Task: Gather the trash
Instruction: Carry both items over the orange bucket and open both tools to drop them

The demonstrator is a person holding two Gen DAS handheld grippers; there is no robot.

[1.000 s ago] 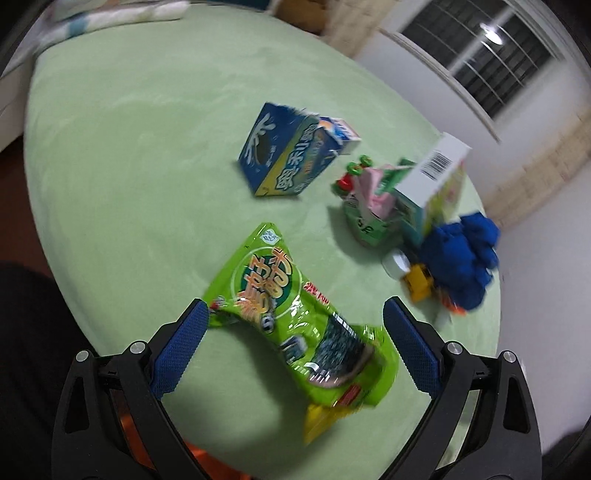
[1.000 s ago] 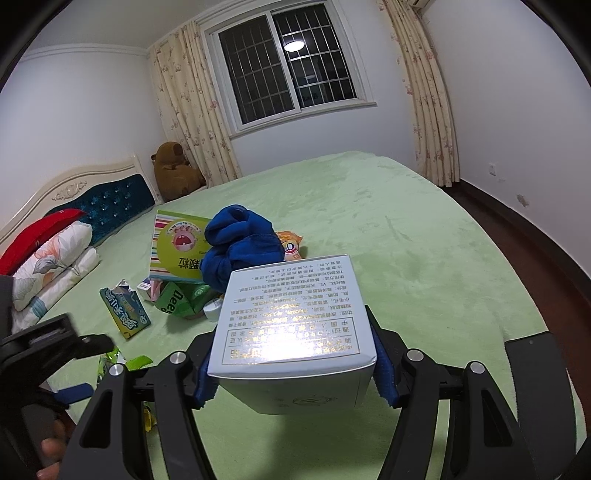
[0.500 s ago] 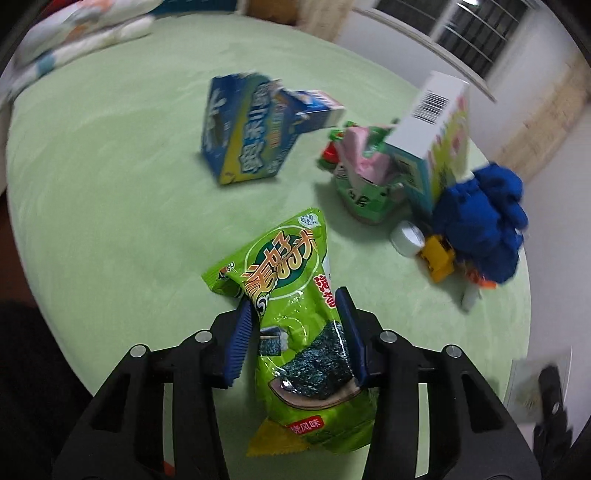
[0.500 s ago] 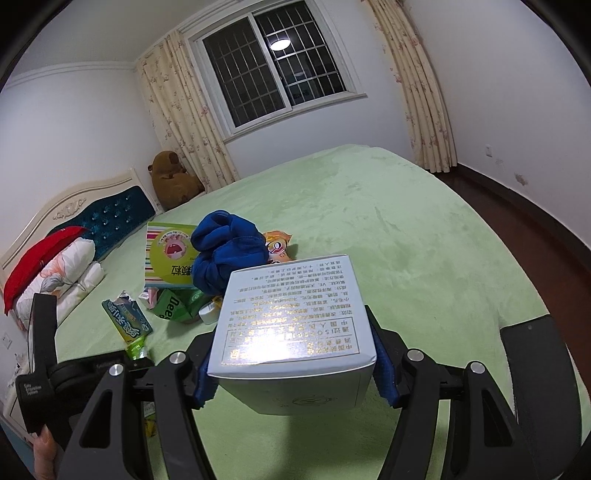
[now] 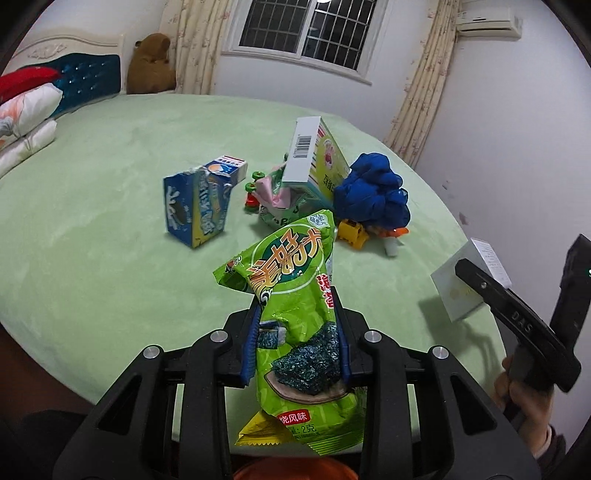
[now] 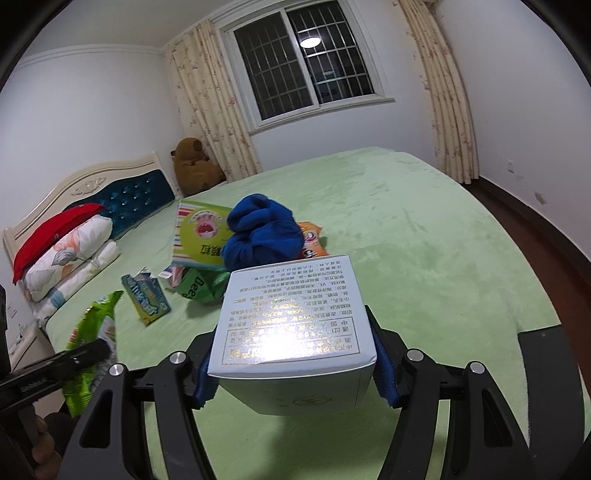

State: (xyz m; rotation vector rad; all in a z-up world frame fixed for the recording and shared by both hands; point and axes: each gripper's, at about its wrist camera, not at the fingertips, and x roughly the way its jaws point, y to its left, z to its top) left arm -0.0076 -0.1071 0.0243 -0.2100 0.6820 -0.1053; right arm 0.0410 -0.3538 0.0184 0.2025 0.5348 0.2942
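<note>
A green bed (image 5: 110, 155) fills the room. At ten o'clock stands a blue tufted headboard (image 5: 90, 79) with a red pillow (image 5: 26, 79) over floral pillows (image 5: 26, 110). A brown teddy bear (image 5: 151, 61) sits at eleven, beneath a barred window (image 5: 310, 29) flanked by floral curtains (image 5: 421, 81).

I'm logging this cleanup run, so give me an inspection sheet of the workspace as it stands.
Surface: green bedspread.
Job's things: green seaweed snack bag and white box, both held; torn blue carton and striped box on the bed.
Clutter: blue cloth, yellow toy.
Grippers: left hand-held gripper shut on the bag; right hand-held gripper shut on the box.
Cables: nothing seen.
Surroundings: pillows, teddy bear, window.
</note>
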